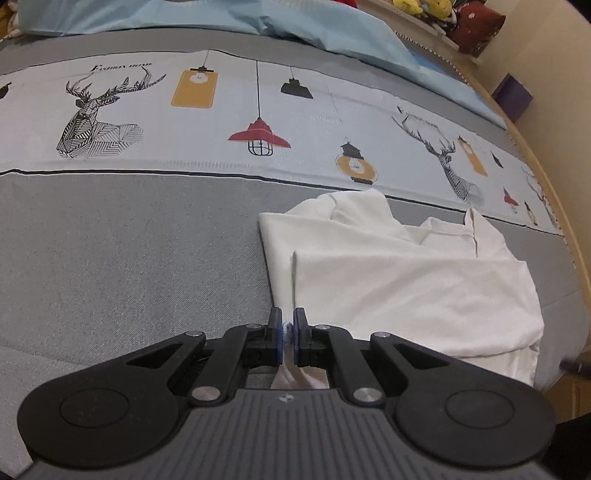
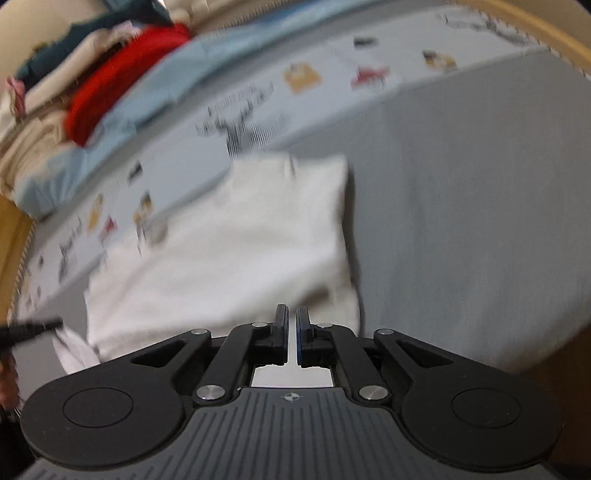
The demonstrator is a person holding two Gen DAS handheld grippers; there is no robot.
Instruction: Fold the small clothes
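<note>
A small white garment [image 1: 406, 273] lies partly folded on the grey bed cover, its left side folded over and its collar at the far end. My left gripper [image 1: 288, 328] is shut on the garment's near left hem, white cloth pinched between the blue pads. In the blurred right wrist view the same white garment [image 2: 236, 236] lies ahead. My right gripper [image 2: 291, 325] sits at its near edge with the jaws almost closed; white cloth shows in the narrow gap, but the blur hides whether it is pinched.
A pale sheet band printed with deer and lamps [image 1: 221, 122] crosses the bed behind the garment. A light blue quilt [image 1: 221, 18] lies at the far end. Stacked clothes, one red [image 2: 122, 77], sit beyond. The wooden bed edge [image 1: 554, 184] runs along the right.
</note>
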